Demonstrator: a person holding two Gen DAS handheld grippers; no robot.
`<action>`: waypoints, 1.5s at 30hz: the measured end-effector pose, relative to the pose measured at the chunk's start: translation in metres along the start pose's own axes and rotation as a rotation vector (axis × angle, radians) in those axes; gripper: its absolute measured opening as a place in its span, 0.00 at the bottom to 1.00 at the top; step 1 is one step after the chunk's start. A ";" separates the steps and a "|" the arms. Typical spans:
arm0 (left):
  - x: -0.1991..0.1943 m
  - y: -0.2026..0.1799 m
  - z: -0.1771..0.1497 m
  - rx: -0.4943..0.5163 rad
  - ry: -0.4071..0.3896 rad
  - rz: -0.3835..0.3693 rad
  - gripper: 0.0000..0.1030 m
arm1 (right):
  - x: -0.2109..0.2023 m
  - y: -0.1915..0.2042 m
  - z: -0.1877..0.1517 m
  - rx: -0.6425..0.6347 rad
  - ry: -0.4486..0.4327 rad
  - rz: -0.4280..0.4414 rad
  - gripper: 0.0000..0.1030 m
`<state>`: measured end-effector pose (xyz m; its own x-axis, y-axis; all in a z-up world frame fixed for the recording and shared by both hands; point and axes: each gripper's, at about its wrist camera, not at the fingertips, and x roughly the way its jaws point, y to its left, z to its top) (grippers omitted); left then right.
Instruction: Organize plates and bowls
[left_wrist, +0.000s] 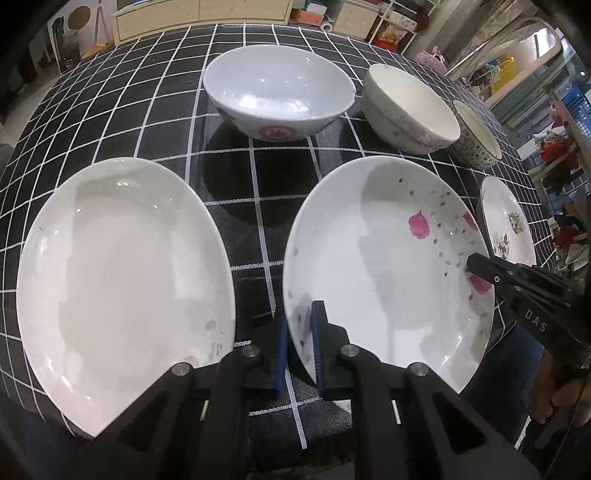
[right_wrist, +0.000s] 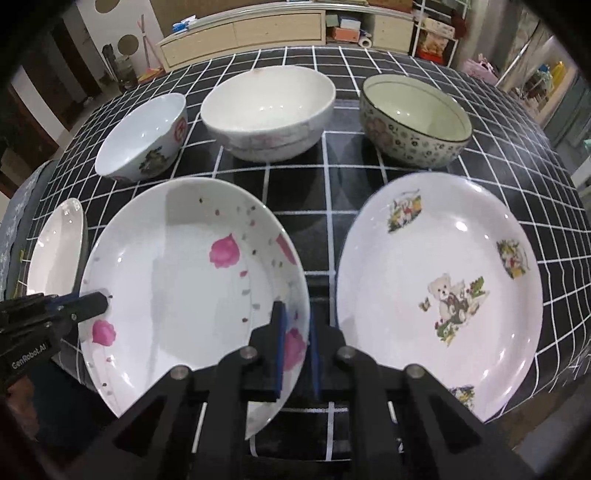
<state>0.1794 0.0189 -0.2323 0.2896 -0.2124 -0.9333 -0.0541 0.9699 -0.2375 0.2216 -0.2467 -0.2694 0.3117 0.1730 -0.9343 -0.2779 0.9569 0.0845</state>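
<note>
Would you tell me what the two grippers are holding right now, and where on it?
Both hold the pink-flowered plate by its rim: the left gripper on its left edge, the right gripper on its right edge.

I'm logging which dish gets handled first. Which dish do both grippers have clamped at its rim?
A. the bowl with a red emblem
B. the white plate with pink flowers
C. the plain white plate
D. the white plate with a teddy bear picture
B: the left gripper is shut on the near-left rim of the white plate with pink flowers, and the right gripper is shut on its opposite rim.
</note>
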 end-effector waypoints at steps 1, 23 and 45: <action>0.000 -0.001 0.000 0.001 0.000 0.002 0.11 | 0.001 0.001 0.003 0.006 0.002 0.003 0.15; -0.015 -0.007 -0.005 0.041 -0.008 0.050 0.11 | 0.006 0.013 0.016 0.047 0.080 0.002 0.19; -0.085 0.101 -0.024 -0.085 -0.029 0.164 0.11 | 0.005 0.142 0.045 -0.111 0.079 0.096 0.19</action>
<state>0.1270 0.1316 -0.1834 0.2981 -0.0476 -0.9534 -0.1827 0.9774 -0.1059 0.2246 -0.0994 -0.2462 0.2075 0.2392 -0.9485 -0.4029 0.9045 0.1400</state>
